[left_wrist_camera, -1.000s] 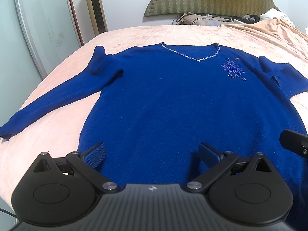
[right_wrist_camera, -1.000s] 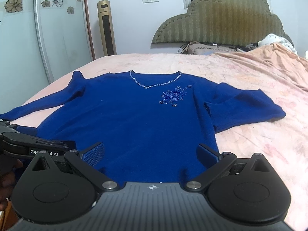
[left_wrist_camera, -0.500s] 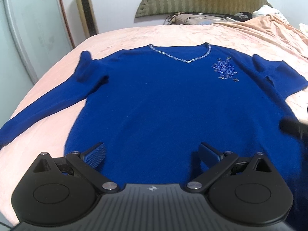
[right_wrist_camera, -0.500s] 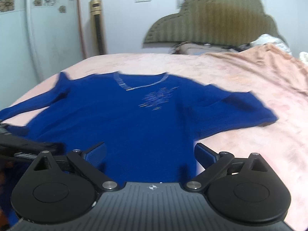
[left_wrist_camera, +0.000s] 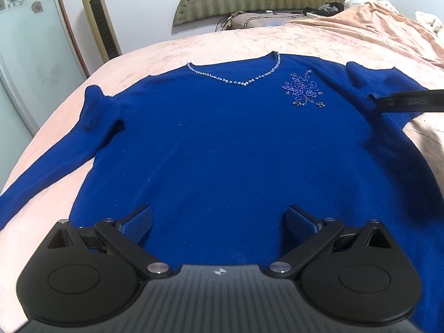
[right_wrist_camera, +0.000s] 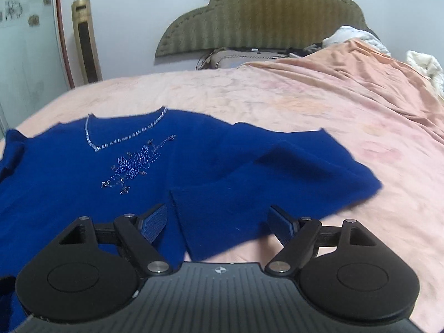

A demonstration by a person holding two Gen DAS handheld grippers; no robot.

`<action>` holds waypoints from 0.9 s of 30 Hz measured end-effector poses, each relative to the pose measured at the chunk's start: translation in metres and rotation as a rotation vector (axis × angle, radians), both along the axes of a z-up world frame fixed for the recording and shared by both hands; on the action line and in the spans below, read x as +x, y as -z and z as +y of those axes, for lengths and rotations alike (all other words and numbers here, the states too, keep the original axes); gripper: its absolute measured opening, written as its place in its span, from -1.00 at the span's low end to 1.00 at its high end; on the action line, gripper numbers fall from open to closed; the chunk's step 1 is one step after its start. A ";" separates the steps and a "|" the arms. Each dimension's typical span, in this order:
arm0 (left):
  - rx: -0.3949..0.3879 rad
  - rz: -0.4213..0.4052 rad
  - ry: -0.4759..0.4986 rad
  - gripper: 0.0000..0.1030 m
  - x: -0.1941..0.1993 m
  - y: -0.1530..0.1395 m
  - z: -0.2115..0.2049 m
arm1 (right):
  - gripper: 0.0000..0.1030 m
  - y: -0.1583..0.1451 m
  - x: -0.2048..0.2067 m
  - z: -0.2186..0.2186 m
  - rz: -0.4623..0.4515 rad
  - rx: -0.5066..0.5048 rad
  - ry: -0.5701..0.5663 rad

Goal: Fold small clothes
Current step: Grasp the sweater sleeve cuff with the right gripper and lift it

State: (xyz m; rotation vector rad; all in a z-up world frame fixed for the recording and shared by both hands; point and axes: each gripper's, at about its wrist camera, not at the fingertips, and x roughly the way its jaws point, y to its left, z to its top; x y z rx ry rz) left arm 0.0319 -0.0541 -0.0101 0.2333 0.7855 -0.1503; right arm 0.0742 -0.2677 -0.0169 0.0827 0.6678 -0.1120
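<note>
Evidently the blue sweater point(left_wrist_camera: 227, 144) is lying spread face-up on the bed point(right_wrist_camera: 305, 105) so its sleeves can be folded inward first. The left claw point(left_wrist_camera: 219, 222) is hovering released above the hem, gripping nothing. The right claw point(right_wrist_camera: 219, 222) is also gaping wide and empty, straddling the doubled-over right sleeve point(right_wrist_camera: 263, 183), whose cuff edge is sitting just ahead between its pads, probably the next thing to be pinched.
</note>
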 end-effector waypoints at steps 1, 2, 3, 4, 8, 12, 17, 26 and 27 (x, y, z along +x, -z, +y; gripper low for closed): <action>0.004 -0.002 0.003 1.00 0.000 0.000 -0.001 | 0.53 0.001 0.004 0.004 0.007 -0.017 -0.006; 0.010 -0.003 0.004 1.00 0.001 0.000 -0.002 | 0.30 0.002 0.010 0.003 -0.001 -0.025 0.000; 0.014 -0.005 0.004 1.00 0.002 0.000 -0.002 | 0.18 0.003 0.014 0.001 0.002 -0.023 0.016; 0.015 -0.007 0.004 1.00 0.002 0.000 -0.002 | 0.03 0.002 0.015 -0.004 0.005 0.003 0.023; 0.013 -0.006 -0.002 1.00 0.004 0.002 -0.001 | -0.87 -0.002 0.013 -0.032 -0.010 0.074 0.066; 0.018 0.000 0.000 1.00 0.006 0.004 -0.001 | -0.92 -0.013 -0.004 -0.071 -0.051 0.033 0.148; 0.022 0.005 -0.002 1.00 0.008 0.005 -0.001 | -0.92 -0.031 -0.014 -0.143 -0.077 -0.079 0.317; 0.041 0.004 -0.007 1.00 0.010 0.005 -0.006 | -0.91 -0.027 -0.018 -0.284 -0.012 -0.178 0.640; 0.043 0.003 -0.006 1.00 0.010 0.005 -0.007 | -0.86 -0.021 -0.020 -0.296 0.002 -0.132 0.654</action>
